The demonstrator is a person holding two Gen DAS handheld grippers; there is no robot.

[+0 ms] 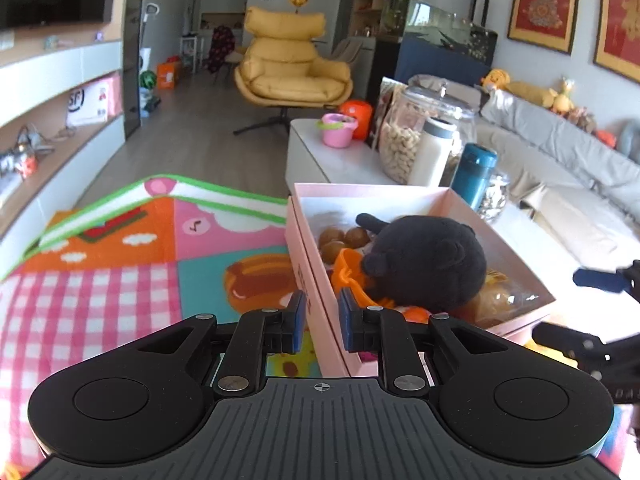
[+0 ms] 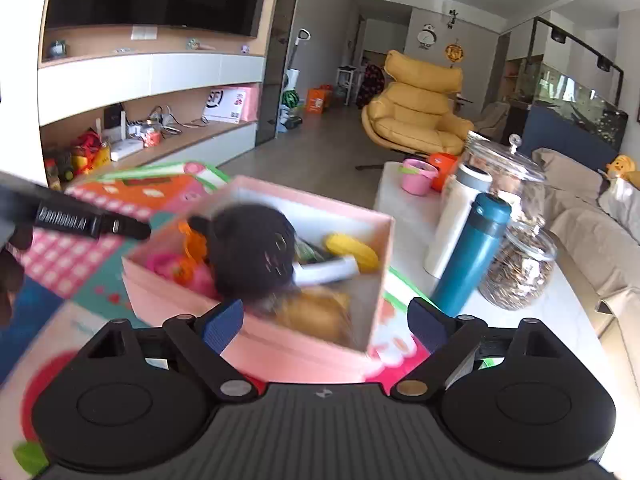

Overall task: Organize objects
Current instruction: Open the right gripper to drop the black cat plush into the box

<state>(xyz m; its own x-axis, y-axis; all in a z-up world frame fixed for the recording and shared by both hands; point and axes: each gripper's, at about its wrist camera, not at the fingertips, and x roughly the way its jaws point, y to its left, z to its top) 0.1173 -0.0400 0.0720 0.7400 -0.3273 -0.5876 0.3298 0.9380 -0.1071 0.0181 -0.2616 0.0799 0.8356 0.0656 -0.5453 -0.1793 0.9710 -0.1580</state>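
Now the left tool [image 1: 322, 322] is clamped on the near wall of the pink box [image 1: 310, 280], one pad outside and one inside the rim. That box sits over the colourful play mat [image 1: 120, 272], beside the white surface [image 1: 320, 160] with the jars and the teal bottle [image 1: 476, 174], and it already holds a black plush toy [image 1: 428, 264], an orange plastic piece [image 1: 350, 270] and some brown balls [image 1: 340, 240]. From its own camera, the right tool [image 2: 326, 330] stands wide open with nothing between its pads, just in front of the box's near corner. I judge the step to be handling the filled box itself. Next, the right tool would need to close on the opposite wall so both share the load.
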